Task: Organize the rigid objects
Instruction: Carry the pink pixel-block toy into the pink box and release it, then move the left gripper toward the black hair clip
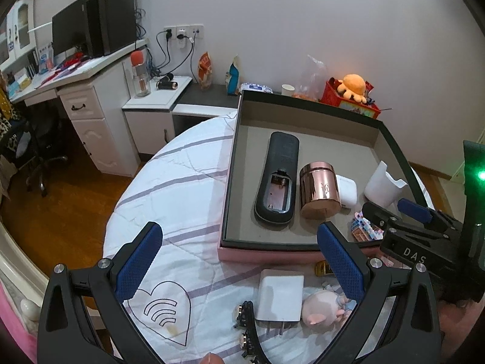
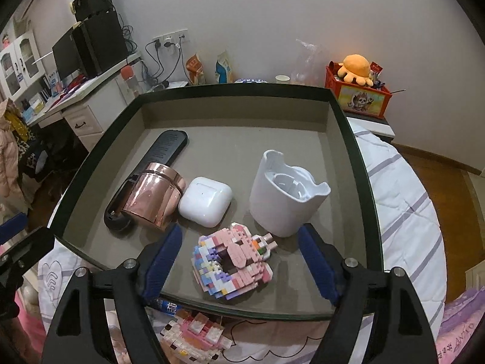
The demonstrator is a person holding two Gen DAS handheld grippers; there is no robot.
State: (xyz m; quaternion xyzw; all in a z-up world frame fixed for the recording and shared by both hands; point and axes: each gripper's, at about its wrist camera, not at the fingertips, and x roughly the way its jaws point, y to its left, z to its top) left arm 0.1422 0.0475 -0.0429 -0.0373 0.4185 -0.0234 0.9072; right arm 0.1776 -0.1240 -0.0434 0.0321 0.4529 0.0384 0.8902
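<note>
just inside near rim (image 2: 272, 311), brick figure (image 2: 233, 262)

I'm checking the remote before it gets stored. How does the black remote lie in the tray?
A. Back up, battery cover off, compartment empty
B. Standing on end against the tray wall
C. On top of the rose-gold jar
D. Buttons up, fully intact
A: the black remote lies flat on the tray floor beside the rose-gold jar, its open battery compartment facing up with only the springs showing and no batteries inside.
</note>
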